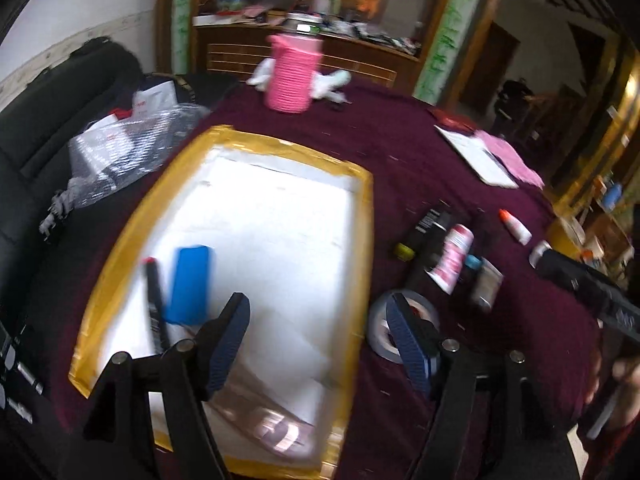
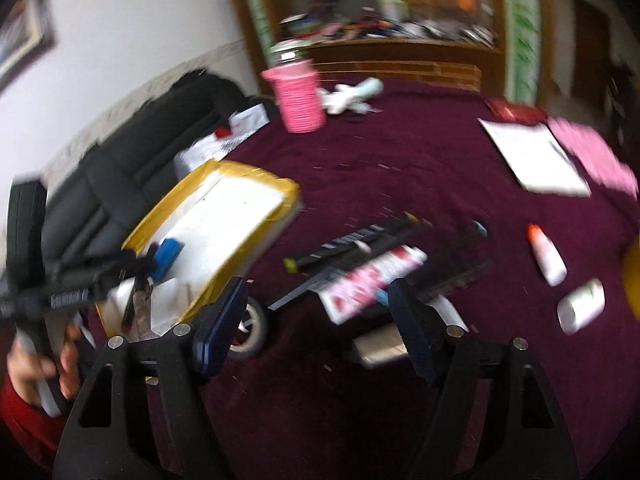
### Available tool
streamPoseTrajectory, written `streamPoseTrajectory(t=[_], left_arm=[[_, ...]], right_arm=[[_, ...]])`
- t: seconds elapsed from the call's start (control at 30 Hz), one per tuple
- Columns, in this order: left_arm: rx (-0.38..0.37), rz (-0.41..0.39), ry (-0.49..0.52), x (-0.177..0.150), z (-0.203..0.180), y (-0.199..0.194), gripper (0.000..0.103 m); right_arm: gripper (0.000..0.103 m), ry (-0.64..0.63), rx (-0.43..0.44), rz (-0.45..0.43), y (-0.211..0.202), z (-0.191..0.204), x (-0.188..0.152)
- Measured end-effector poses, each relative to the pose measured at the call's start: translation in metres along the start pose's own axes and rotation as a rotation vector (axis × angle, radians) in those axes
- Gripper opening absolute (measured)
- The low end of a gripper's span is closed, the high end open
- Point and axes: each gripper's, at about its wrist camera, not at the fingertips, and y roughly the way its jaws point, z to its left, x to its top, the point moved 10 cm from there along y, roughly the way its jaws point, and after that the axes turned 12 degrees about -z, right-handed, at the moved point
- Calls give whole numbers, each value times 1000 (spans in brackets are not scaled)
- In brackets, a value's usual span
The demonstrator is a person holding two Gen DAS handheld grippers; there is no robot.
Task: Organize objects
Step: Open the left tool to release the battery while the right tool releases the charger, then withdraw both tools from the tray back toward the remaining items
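A yellow-rimmed white tray [image 1: 362, 216] lies on the maroon tablecloth and holds a blue eraser [image 1: 190, 284], a black marker [image 1: 154, 308] and a clear packet [image 1: 276, 428]. My left gripper [image 1: 320, 332] is open and empty above the tray's right part. To the tray's right lie a tape roll [image 1: 384, 340], a pink-white tube [image 1: 452, 258], black pens [image 1: 430, 224] and a glue bottle [image 1: 516, 228]. My right gripper [image 2: 316, 320] is open and empty over the pile: the tube [image 2: 372, 276], the pens [image 2: 344, 248] and the tape roll [image 2: 256, 328]. The tray also shows in the right wrist view [image 2: 248, 172].
A pink woven basket [image 1: 290, 74] stands at the table's far side beside a white soft toy [image 1: 332, 84]. Papers [image 1: 476, 156] lie at the far right. A black chair with bags [image 1: 120, 148] is on the left. A white bottle [image 2: 580, 306] lies at the right.
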Motion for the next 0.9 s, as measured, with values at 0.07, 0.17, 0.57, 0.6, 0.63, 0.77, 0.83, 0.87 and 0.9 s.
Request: streamPoseTrajectory(t=[0.07, 0.17, 0.57, 0.6, 0.63, 0.77, 0.83, 0.87, 0.9], left_arm=[[-20, 10, 32, -7, -19, 0, 71], [-43, 32, 68, -18, -44, 4, 71], [-20, 94, 258, -48, -88, 40, 71], [-23, 92, 248, -48, -87, 40, 71], [-36, 84, 236, -47, -87, 40, 71], [-56, 69, 232, -47, -91, 39, 71], [-71, 74, 236, -47, -95, 43, 70], [-67, 79, 246, -48, -97, 46, 70], [-62, 87, 254, -50, -99, 50, 65]], right_arm=[[74, 59, -15, -9, -10, -18, -6], [74, 110, -31, -13, -20, -36, -16], [74, 139, -11, -1, -29, -45, -48], [74, 140, -9, 5, -28, -45, -50], [74, 143, -7, 8, -27, -46, -52], [74, 159, 0, 29, -17, -51, -56], [74, 169, -1, 37, -12, -54, -57], [74, 174, -1, 42, -9, -56, -57], [74, 180, 2, 47, -5, -58, -57]])
